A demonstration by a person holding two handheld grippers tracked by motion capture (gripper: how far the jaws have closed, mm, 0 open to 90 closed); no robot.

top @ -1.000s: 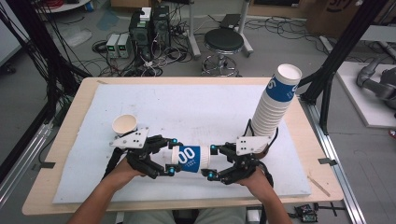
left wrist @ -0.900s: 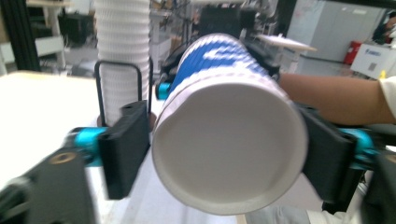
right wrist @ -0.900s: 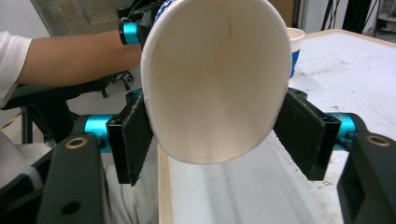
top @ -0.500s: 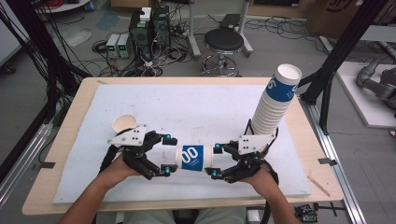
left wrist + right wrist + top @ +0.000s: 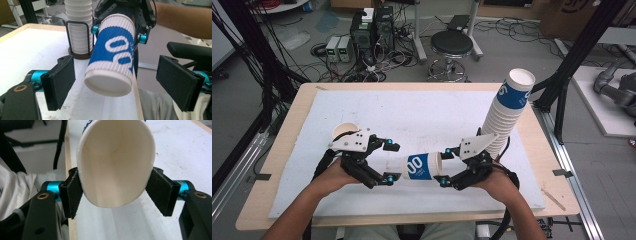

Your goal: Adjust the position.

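Observation:
A white ribbed paper cup (image 5: 419, 166) with a blue band lies level in the air between my two grippers. My right gripper (image 5: 445, 166) is shut on its rim end; in the right gripper view the pads (image 5: 72, 195) squeeze the cup's mouth (image 5: 115, 157) into an oval. My left gripper (image 5: 388, 162) is open, its jaws having just opened. In the left gripper view its pads (image 5: 58, 82) stand apart on either side of the cup's base (image 5: 111, 62) without touching it. Beyond the cup, the right gripper (image 5: 117, 33) grips its far end.
A tall stack of cups (image 5: 507, 112) leans in a wire holder at the right of the white mat (image 5: 427, 115); the stack (image 5: 78, 25) stands close behind the held cup. A single upright cup (image 5: 344, 131) stands just behind my left hand.
The left jaws have let go of the cup and spread wide. Both hands have risen a little, and the cup now hangs from the right gripper alone.

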